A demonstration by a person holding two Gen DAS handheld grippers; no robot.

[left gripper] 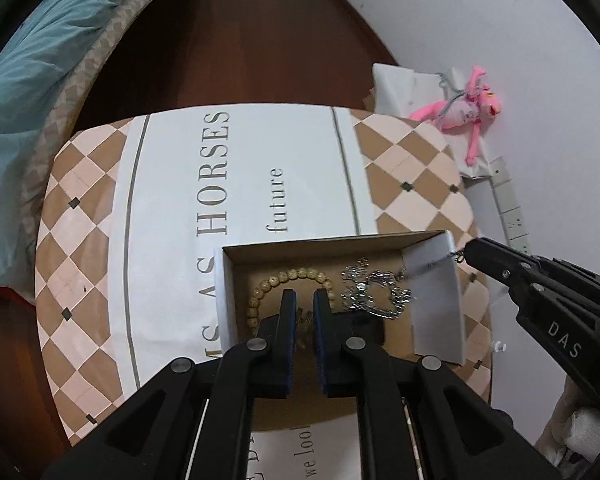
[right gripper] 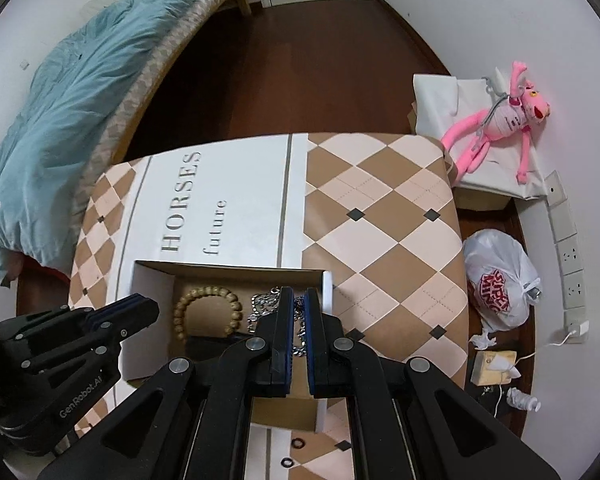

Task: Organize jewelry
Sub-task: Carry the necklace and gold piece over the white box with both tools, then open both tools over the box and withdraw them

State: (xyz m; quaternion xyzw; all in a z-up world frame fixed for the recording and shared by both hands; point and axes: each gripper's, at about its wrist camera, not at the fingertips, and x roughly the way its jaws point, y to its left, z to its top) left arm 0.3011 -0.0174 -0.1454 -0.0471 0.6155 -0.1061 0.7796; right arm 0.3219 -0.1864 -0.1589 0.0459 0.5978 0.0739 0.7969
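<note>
Over the cardboard box [left gripper: 432,304] on the checked table [left gripper: 412,184], the left wrist view shows the left gripper [left gripper: 304,298] poised above the wooden bead bracelet [left gripper: 288,280], jaws nearly closed with nothing visibly pinched, while the right gripper [left gripper: 466,254] pinches a thin chain end [left gripper: 436,262] at the box's right wall. From the right wrist view, the silver chain [right gripper: 264,308] lies heaped inside beside the bracelet; it looks mid-lowering, so next comes release, clear of the rim.

Open cardboard box [left gripper: 436,300] below both grippers; wooden bead bracelet [left gripper: 284,280] left inside, tangled silver chain [left gripper: 374,290] right.
</note>
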